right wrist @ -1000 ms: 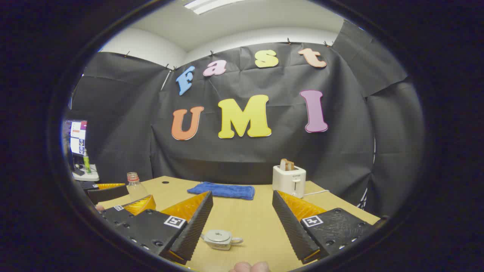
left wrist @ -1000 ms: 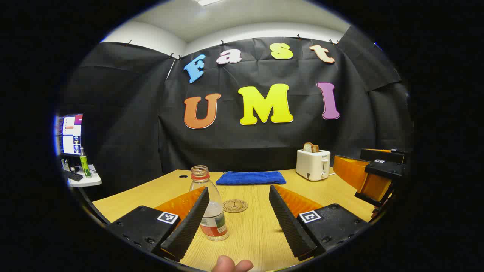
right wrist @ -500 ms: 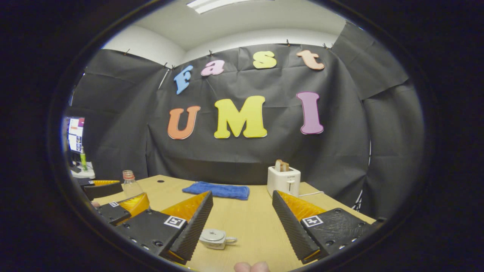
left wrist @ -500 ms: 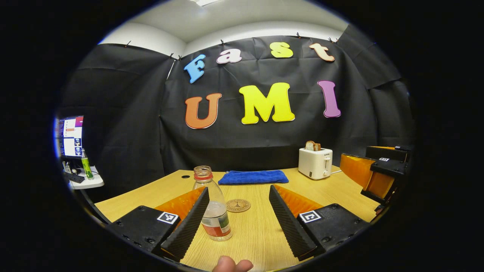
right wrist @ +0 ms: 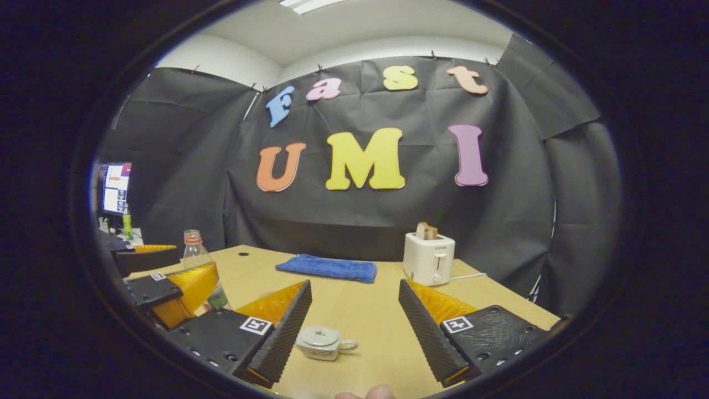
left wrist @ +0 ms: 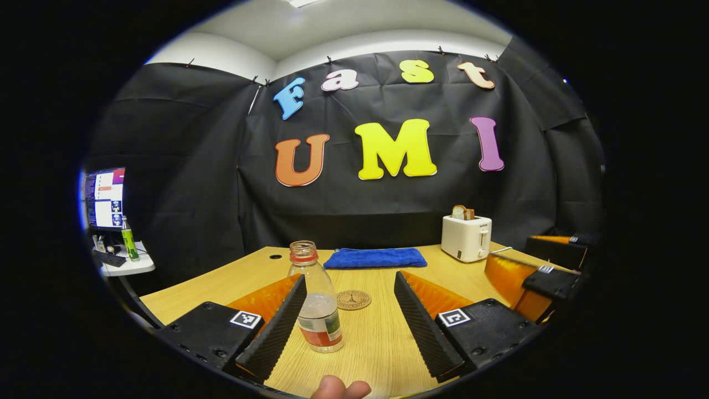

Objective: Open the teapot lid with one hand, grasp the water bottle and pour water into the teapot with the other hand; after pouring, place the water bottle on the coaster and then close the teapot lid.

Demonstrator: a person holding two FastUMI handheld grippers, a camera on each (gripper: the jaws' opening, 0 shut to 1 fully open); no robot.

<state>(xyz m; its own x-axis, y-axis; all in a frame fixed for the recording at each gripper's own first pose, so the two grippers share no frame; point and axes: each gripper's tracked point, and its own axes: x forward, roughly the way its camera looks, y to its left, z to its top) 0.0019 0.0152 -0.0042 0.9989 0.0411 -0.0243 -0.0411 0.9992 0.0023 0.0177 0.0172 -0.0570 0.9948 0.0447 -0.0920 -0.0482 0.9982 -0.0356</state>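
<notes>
Wooden tabletop (left wrist: 376,343) carries everything. White toaster (left wrist: 466,238) with bread at far right, blue towel (left wrist: 375,258) folded near back wall. Left hand-held gripper (left wrist: 350,321) spread wide; clear bottle (left wrist: 317,302), uncapped, upright, just inside its left finger, touching or not: cannot tell. Right hand-held gripper (right wrist: 354,327) spread wide, low over tabletop; small metal teapot (right wrist: 322,342), lid on, between its fingers, nearer left one, untouched. Round coaster (left wrist: 353,300) just right of and behind bottle, bare. Fingertip (left wrist: 339,388) at bottom edge.
</notes>
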